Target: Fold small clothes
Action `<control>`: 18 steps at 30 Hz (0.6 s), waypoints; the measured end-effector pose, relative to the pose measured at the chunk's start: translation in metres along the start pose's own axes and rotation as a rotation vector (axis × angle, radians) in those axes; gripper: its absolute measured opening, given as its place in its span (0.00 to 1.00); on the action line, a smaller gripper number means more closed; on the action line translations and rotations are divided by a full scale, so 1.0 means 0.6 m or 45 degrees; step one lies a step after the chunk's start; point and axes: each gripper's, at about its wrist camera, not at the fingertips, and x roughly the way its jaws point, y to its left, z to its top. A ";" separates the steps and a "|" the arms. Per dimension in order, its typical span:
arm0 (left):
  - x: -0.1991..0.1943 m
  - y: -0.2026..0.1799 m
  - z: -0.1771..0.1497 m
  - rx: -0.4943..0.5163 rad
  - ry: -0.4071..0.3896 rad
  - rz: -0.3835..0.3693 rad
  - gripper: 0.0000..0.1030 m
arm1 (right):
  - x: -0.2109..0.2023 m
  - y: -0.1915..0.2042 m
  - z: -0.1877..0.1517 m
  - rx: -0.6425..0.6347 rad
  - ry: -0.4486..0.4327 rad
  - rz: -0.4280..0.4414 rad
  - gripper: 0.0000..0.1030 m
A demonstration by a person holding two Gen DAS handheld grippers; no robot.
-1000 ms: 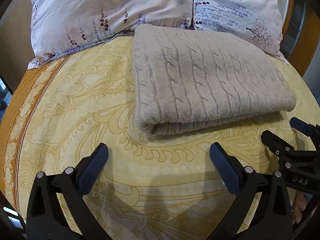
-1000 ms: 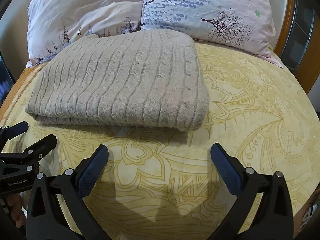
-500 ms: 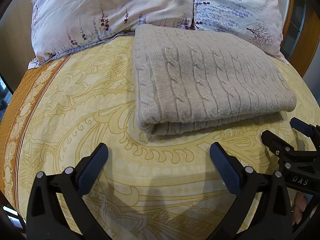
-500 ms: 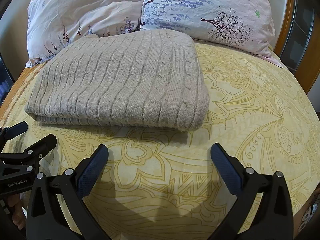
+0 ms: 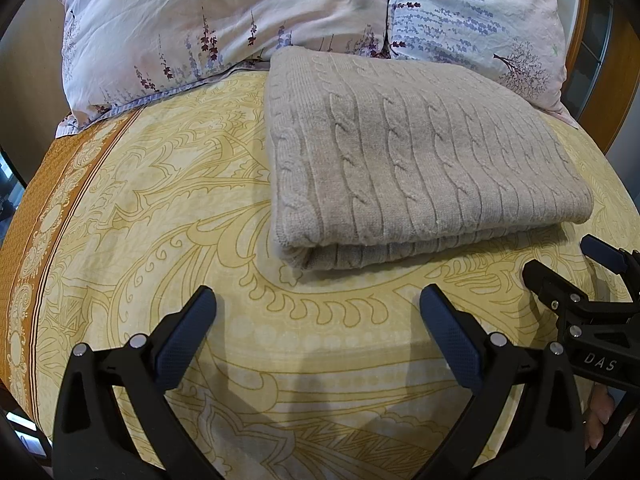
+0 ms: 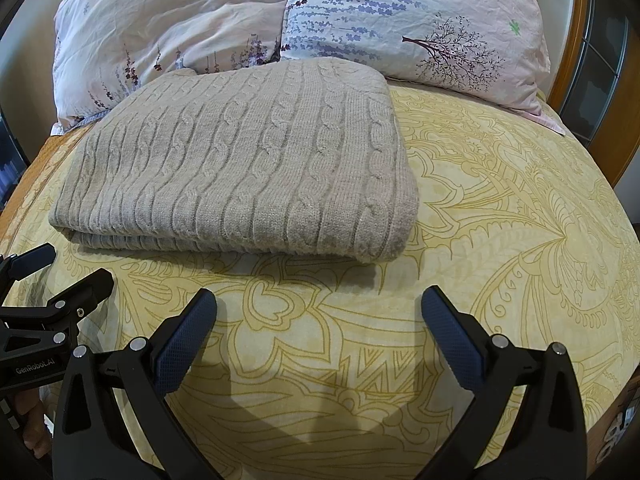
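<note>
A beige cable-knit sweater (image 5: 416, 168) lies folded into a flat rectangle on the yellow patterned bedspread (image 5: 160, 208), its far edge against the pillows. It also shows in the right wrist view (image 6: 248, 168). My left gripper (image 5: 318, 312) is open and empty, hovering over the bedspread just short of the sweater's near edge. My right gripper (image 6: 319, 312) is open and empty, in front of the sweater's near right corner. Each gripper shows at the edge of the other's view, the right gripper (image 5: 576, 276) and the left gripper (image 6: 60, 276).
Two floral pillows (image 5: 248, 20) (image 6: 420, 20) lie behind the sweater at the head of the bed. A wooden bed frame (image 6: 576, 32) rises at the far right. An orange border (image 5: 36, 216) runs along the bedspread's left side.
</note>
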 end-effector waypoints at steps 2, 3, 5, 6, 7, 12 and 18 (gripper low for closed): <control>0.002 0.001 0.000 0.001 0.005 -0.001 0.98 | 0.000 0.000 0.000 0.000 0.000 0.000 0.99; 0.003 0.001 -0.001 0.001 0.007 -0.001 0.98 | 0.000 0.000 0.000 0.000 0.000 0.000 0.99; 0.003 0.001 0.000 0.002 0.009 -0.001 0.98 | 0.000 0.000 0.000 0.000 0.000 0.000 0.99; 0.003 0.001 0.000 0.003 0.010 -0.001 0.98 | 0.000 0.000 0.000 0.000 0.000 0.000 0.99; 0.003 0.001 0.000 0.002 0.010 -0.001 0.98 | 0.000 -0.001 0.000 -0.001 0.000 0.001 0.99; 0.002 0.001 -0.001 0.003 0.009 -0.001 0.98 | 0.001 -0.001 0.000 -0.002 0.000 0.002 0.99; 0.003 0.000 0.001 0.003 0.011 -0.002 0.98 | 0.001 -0.001 0.000 -0.002 0.000 0.002 0.99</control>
